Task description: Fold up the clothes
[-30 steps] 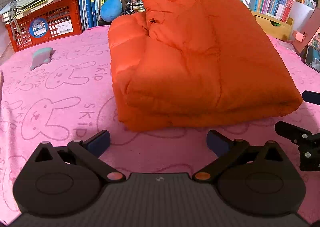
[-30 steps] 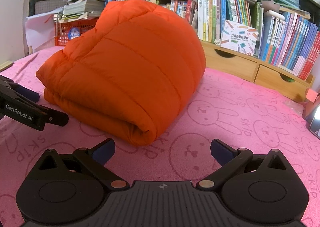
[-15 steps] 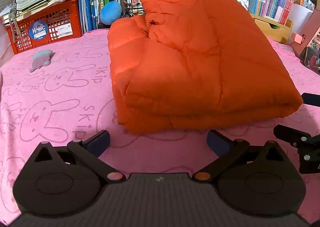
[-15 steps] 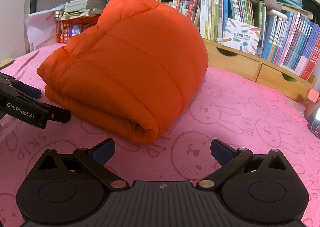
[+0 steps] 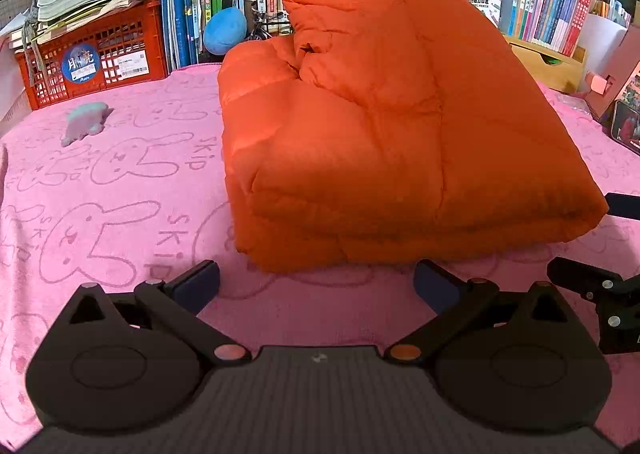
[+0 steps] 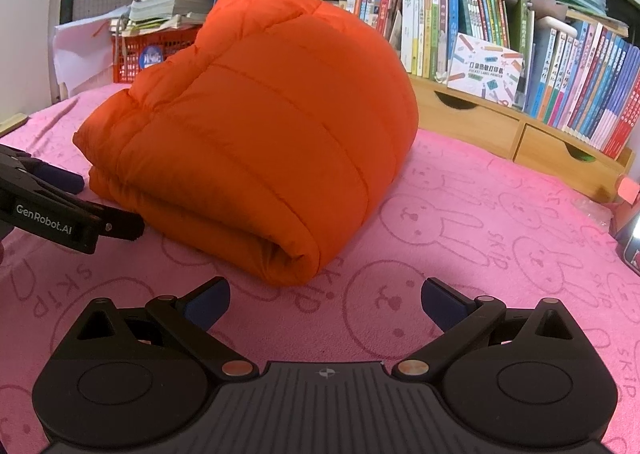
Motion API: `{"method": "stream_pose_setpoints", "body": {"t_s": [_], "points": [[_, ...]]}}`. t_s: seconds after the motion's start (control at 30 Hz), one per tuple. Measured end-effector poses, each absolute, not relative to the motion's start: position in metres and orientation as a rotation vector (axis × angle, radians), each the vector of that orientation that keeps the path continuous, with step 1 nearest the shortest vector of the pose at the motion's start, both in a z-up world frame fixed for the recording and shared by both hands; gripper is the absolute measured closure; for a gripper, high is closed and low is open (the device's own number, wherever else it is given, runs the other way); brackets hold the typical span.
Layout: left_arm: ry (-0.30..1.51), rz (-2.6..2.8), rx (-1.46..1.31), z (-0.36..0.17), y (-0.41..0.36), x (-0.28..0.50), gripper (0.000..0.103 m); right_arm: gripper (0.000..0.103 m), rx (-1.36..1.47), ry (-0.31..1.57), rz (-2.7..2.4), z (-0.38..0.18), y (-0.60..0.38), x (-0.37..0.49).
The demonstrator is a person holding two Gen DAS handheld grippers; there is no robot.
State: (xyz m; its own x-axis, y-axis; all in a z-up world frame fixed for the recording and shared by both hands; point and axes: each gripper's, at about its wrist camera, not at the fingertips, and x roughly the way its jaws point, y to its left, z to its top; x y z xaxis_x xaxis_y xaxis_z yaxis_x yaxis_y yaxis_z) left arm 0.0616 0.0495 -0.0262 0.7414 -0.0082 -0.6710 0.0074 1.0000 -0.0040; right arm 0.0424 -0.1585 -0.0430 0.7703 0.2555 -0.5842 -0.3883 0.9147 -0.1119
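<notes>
An orange puffer jacket (image 5: 360, 133) lies folded into a thick bundle on the pink rabbit-print cloth (image 5: 120, 193); in the right wrist view the jacket (image 6: 260, 133) shows its rounded folded edge toward me. My left gripper (image 5: 316, 282) is open just short of the bundle's near edge, nothing between its fingers. My right gripper (image 6: 324, 300) is open too, a little short of the bundle's near corner. Each gripper shows at the edge of the other's view: the right one at the right of the left wrist view, the left one at the left of the right wrist view.
A red crate (image 5: 92, 57) under stacked papers and a row of books stand behind the cloth at the left. A small teal toy (image 5: 86, 121) lies on the cloth. Wooden drawers (image 6: 520, 133) with books line the back right. A phone (image 5: 626, 125) stands at the right.
Both grippers have drawn back slightly from the jacket and stay open. The folded jacket has not moved.
</notes>
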Motion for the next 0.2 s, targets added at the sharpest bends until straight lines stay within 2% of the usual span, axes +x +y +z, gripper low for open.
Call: {"method": "stream_pose_setpoints", "body": {"t_s": [0.2], "points": [[0.734, -0.008, 0.000, -0.0263, 0.0492, 0.0623, 0.000, 0.000, -0.232, 0.601, 0.354, -0.0430, -0.1588, 0.0431]]}}
